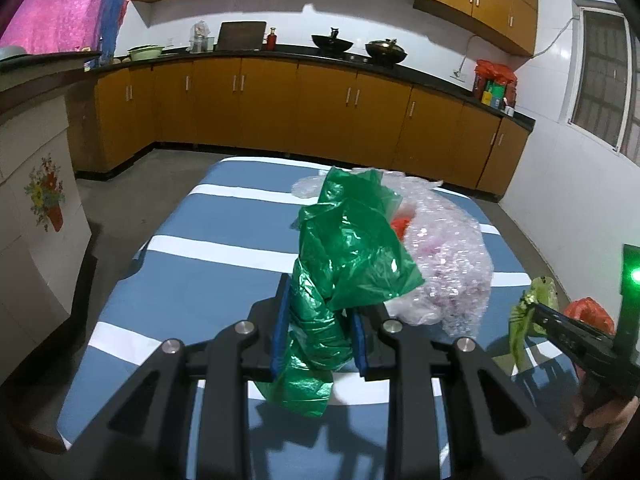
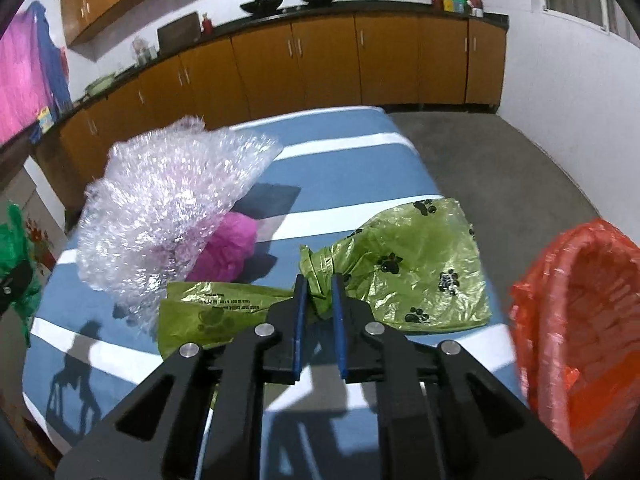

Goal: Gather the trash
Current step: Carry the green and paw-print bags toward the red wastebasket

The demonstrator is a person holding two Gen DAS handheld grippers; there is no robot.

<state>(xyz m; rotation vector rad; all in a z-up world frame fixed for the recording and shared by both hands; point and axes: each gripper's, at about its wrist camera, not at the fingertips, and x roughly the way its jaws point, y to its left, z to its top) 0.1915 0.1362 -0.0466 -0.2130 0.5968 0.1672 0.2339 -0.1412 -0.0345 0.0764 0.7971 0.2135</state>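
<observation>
**Both tongs holding plastic bags over the striped bench**

The left tongs (image 1: 320,320) pinch a crumpled dark green plastic bag (image 1: 344,256), which hangs between the blue pads above the blue-and-white striped bench (image 1: 192,292). The right tongs (image 2: 319,312) are clamped on the bunched neck of a lime-green paw-print plastic bag (image 2: 412,264). Just right of them stands a bin lined with an orange plastic bag (image 2: 580,320). Farther on lie a crumpled clear bubble wrap sheet (image 2: 168,208) and, touching it, a magenta wad (image 2: 230,248).
</observation>
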